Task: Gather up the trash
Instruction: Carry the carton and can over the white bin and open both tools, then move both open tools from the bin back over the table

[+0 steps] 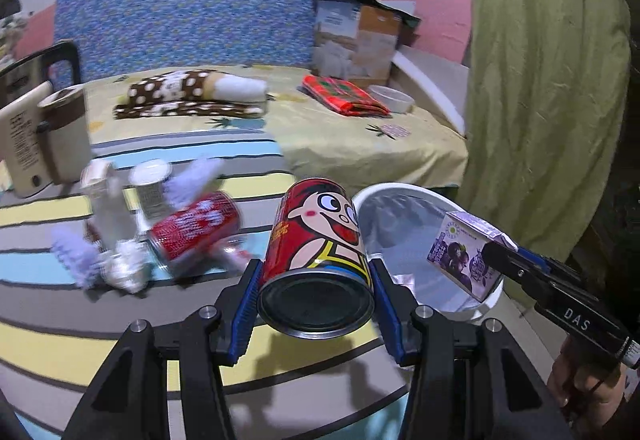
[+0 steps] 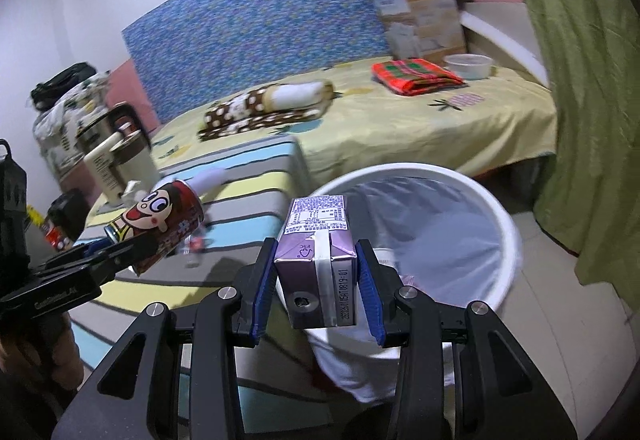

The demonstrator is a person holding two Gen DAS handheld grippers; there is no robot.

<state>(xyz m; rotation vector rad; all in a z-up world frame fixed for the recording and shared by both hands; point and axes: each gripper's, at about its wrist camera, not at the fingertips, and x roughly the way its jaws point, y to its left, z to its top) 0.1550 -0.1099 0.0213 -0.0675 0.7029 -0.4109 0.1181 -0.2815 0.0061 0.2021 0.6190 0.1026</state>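
Note:
My left gripper (image 1: 316, 296) is shut on a red cartoon-face can (image 1: 316, 248) and holds it above the striped table, just left of the white trash bin (image 1: 404, 240). The can also shows in the right wrist view (image 2: 160, 224). My right gripper (image 2: 316, 280) is shut on a purple drink carton (image 2: 318, 260) and holds it over the near rim of the bin (image 2: 420, 236). The carton shows in the left wrist view (image 1: 464, 252) over the bin's right side. Another red can (image 1: 196, 228), a silver can (image 1: 150, 187) and crumpled tissues (image 1: 120, 264) lie on the table.
A cream electric kettle (image 1: 40, 135) stands at the table's left. Behind is a bed (image 1: 360, 135) with a dotted blanket, a red cloth, a white bowl and a cardboard box. A green curtain (image 1: 548, 79) hangs on the right.

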